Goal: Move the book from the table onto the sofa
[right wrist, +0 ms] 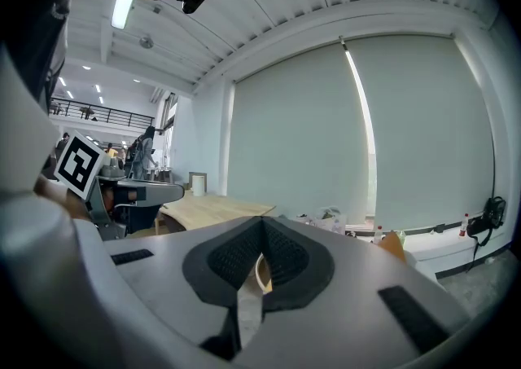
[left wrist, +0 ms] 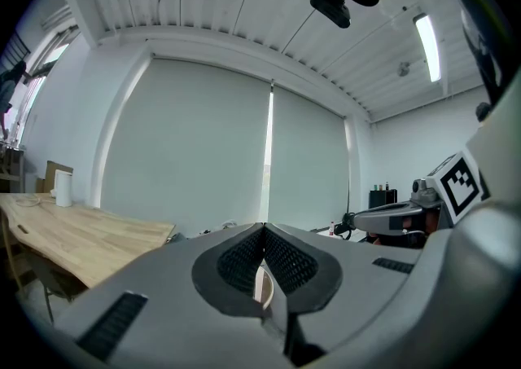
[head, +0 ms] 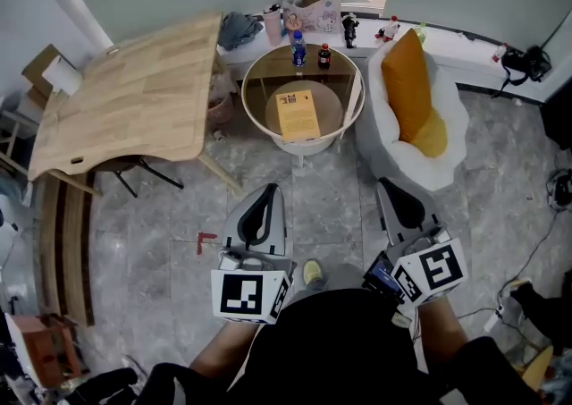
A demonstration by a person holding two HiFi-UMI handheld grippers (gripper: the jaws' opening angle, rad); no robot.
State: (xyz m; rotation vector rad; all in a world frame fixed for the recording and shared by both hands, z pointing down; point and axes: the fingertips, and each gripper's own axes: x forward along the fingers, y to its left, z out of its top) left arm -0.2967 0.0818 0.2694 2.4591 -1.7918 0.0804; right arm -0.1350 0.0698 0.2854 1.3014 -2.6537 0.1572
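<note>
A yellow book (head: 298, 115) lies flat on the round glass table (head: 247, 101), straight ahead of me in the head view. To the right of that table stands the white sofa chair (head: 445, 160) with an orange cushion (head: 407, 81) leaning in it. Both grippers hover over the floor, well short of the table. My left gripper (head: 270, 189) points toward the table, its jaws (left wrist: 264, 227) shut with nothing between them. My right gripper (head: 385, 185) points toward the sofa's front, also shut and empty (right wrist: 262, 221). The book does not show in either gripper view.
Two bottles (head: 298, 50) (head: 324, 56) stand at the far side of the round table. A large wooden table (head: 134, 90) fills the left. Bags (head: 313, 8) sit on the window ledge behind. A cardboard box (head: 40, 345) is at the lower left, cables (head: 536, 260) at the right.
</note>
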